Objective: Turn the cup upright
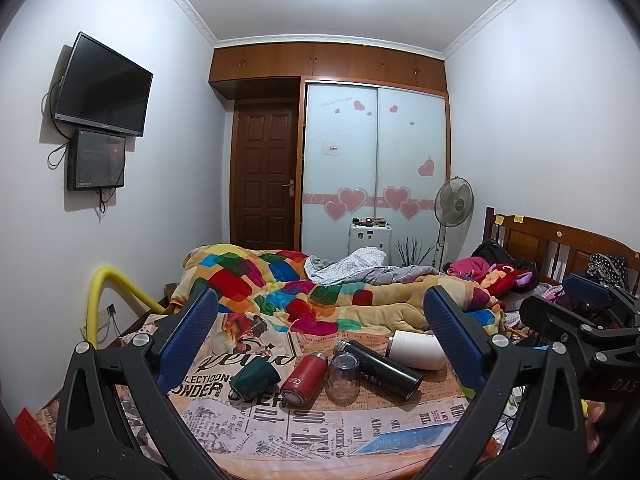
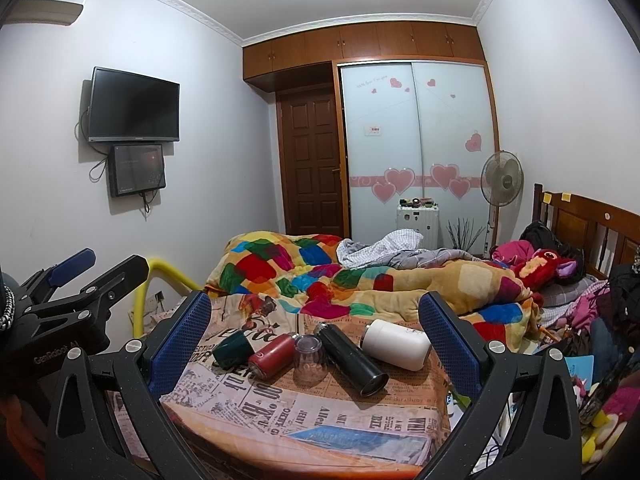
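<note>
A clear glass cup point(image 1: 343, 376) point(image 2: 310, 360) stands upside down on a newspaper-print cloth point(image 1: 312, 428) point(image 2: 304, 412). Lying on their sides around it are a dark green cup point(image 1: 254, 380) point(image 2: 233, 349), a red flask point(image 1: 304, 378) point(image 2: 273, 355), a black flask point(image 1: 380, 364) point(image 2: 351, 358) and a white flask point(image 1: 416, 349) point(image 2: 396, 343). My left gripper point(image 1: 320, 320) is open and empty, held back from the cups. My right gripper point(image 2: 314, 322) is open and empty, also short of them. Each gripper shows at the edge of the other's view.
A rumpled patchwork quilt point(image 1: 304, 288) point(image 2: 360, 280) lies just behind the cups. A yellow rail point(image 1: 108, 300) point(image 2: 160, 280) stands at the left. The wooden headboard point(image 1: 560, 244), clothes and a red plush toy point(image 2: 548, 268) are at the right.
</note>
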### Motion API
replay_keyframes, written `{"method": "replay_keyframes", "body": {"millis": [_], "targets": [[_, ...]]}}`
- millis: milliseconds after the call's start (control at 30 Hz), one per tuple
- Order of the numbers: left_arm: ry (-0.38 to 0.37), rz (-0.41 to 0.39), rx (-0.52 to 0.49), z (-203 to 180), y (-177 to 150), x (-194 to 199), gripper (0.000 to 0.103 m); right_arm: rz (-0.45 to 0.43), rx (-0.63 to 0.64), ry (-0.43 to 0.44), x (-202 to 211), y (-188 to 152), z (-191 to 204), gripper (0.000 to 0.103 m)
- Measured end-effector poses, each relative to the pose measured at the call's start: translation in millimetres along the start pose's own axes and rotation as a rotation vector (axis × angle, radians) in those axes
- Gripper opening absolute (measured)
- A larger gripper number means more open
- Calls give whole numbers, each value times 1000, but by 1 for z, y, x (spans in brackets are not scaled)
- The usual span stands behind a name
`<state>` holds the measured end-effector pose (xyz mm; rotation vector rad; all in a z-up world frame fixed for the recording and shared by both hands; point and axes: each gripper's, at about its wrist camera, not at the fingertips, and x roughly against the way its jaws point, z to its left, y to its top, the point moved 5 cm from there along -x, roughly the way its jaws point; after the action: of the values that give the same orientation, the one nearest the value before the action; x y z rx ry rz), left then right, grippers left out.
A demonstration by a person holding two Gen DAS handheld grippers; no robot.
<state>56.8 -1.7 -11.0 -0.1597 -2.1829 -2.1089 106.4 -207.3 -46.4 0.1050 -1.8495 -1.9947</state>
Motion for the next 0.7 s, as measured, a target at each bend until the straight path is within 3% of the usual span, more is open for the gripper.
{"method": "replay_keyframes", "body": {"millis": [700], "targets": [[-2, 2, 9, 1, 2, 0, 103, 0, 3, -2, 3, 4, -1, 103]]}}
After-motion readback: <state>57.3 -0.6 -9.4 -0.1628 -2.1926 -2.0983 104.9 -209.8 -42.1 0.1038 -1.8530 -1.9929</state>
